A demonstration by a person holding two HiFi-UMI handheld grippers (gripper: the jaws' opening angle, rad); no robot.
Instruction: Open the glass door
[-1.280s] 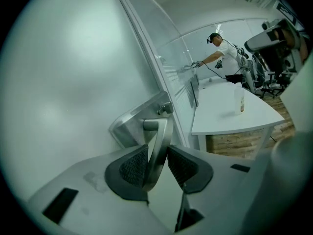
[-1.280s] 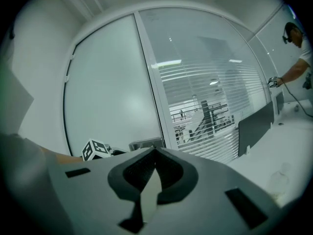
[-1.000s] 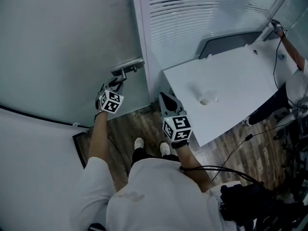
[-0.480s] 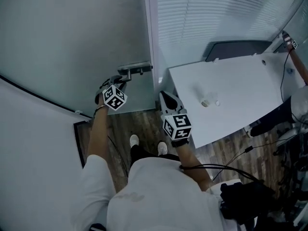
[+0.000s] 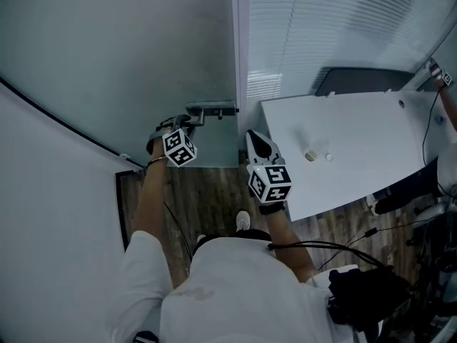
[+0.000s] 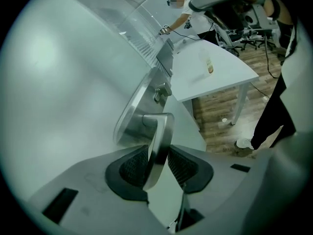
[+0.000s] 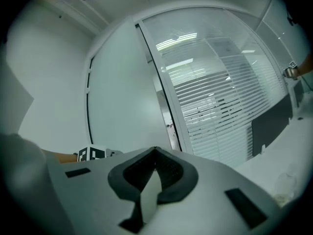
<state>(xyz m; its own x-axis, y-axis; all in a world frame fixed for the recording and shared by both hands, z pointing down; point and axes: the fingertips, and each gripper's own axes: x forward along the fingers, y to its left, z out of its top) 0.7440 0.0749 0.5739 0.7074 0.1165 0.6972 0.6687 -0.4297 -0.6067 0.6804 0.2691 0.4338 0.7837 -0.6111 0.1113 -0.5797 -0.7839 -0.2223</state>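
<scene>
The frosted glass door fills the upper left of the head view, with a metal lever handle at its right edge by the white frame. My left gripper is shut on that handle; in the left gripper view the steel lever runs between both black pads, its round base plate behind it. My right gripper hovers shut and empty to the right of the handle, pointing at the door frame.
A white table with a small bottle stands close on the right, before a slatted window blind. Another person's arm reaches in at the far right. Wooden floor and my feet lie below.
The door edge and handle have shifted rightward in the head view, and my left gripper has travelled with the handle. The right gripper drifted slightly right and stays shut.
</scene>
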